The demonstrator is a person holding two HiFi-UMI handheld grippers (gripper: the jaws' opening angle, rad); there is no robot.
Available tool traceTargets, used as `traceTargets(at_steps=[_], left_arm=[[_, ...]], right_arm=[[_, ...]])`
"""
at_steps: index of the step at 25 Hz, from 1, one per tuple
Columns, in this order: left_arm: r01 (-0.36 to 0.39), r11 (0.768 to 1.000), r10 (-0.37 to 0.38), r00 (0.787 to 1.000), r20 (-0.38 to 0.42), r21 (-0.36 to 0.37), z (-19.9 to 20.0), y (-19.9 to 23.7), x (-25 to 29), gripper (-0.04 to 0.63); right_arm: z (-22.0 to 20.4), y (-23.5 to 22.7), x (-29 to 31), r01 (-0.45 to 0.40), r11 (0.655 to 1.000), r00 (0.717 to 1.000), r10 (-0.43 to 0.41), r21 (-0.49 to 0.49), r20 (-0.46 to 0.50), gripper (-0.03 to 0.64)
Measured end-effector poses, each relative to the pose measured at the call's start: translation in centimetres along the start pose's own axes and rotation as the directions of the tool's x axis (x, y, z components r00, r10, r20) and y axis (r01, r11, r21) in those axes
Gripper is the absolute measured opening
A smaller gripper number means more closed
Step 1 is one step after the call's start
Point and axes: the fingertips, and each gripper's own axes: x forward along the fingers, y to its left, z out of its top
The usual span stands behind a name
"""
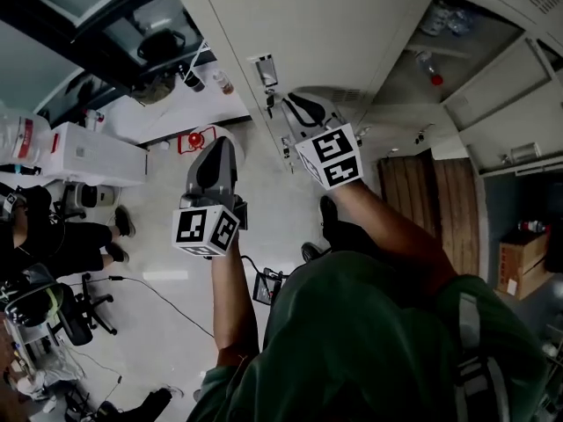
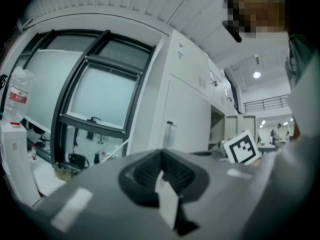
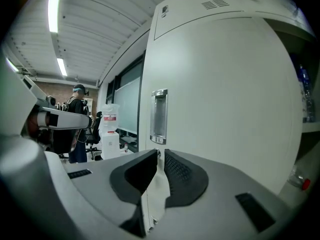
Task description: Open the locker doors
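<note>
While one locker (image 1: 457,51) to the right stands open, the door (image 3: 220,109) ahead is closed. The right tongs (image 3: 160,156), shut and empty, are near its handle (image 3: 159,116). The left tongs (image 2: 161,156) are shut, empty and held aside.

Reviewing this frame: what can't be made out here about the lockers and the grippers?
1. The closed door below its handle, any lock included: covered by the right gripper in the right gripper view, too small in the head view.
2. The open locker and its contents: dim and small in the head view, cut off by the right edge in the right gripper view.
3. The farther lockers: seen edge-on and too small in the left gripper view.
</note>
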Motion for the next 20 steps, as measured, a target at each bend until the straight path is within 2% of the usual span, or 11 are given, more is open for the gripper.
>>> traceTargets(at_steps=[10, 20], left_arm=[[0.102, 0.994, -0.103, 0.994, 0.020, 0.028, 1.5, -3.9, 2.2, 0.000], [0.206, 0.978, -0.206, 0.978, -0.008, 0.032, 0.2, -9.3, 2.8, 0.000]], right_arm=[[1.9, -3.9, -4.0, 0.085, 0.996, 0.996, -0.085, 0.013, 0.039, 0.025], [0.2, -7.7, -10.3, 0.177, 0.982, 0.983, -0.179, 0.059, 0.039, 0.025]])
